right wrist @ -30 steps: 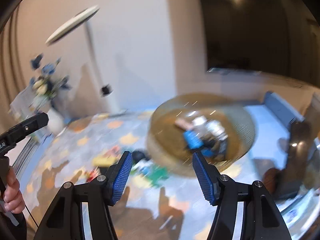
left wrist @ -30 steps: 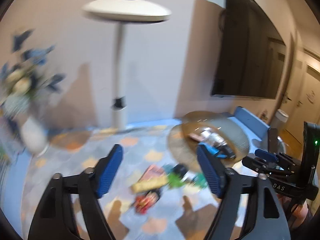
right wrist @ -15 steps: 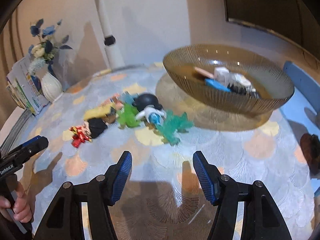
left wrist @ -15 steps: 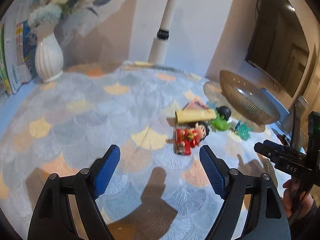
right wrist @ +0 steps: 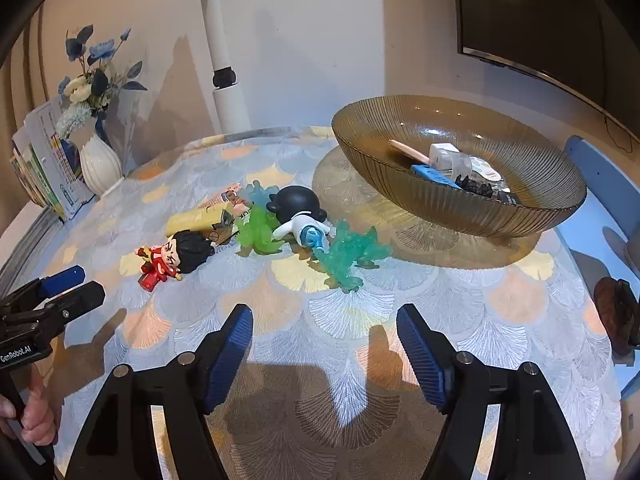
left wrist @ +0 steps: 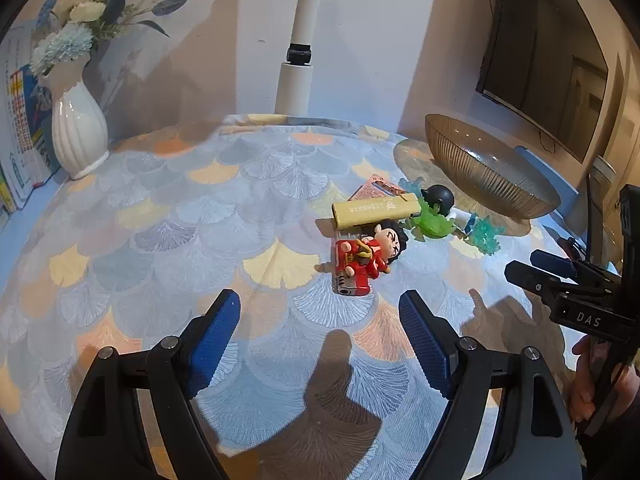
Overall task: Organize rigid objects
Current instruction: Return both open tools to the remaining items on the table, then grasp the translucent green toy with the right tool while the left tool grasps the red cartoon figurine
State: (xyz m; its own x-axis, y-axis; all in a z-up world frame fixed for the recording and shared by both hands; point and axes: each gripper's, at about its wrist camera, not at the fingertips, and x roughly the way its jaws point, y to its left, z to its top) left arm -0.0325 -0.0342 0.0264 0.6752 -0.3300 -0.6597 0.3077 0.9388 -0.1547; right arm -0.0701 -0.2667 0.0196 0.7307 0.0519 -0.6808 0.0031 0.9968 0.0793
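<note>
Both grippers spread and empty above the toy cluster, amber bowl already part-filled.

The ribbed amber glass bowl stands on the patterned tablecloth and holds a pink stick, a white block, a blue piece and a black spiky piece. Just beside it lie a black-headed figure, a teal jelly toy, a green jelly toy, a yellow box and a red-robed doll. The left gripper is spread wide, pinching nothing; the right gripper has just been opening, nothing between its pads. A white vase of flowers stands well apart.
</note>
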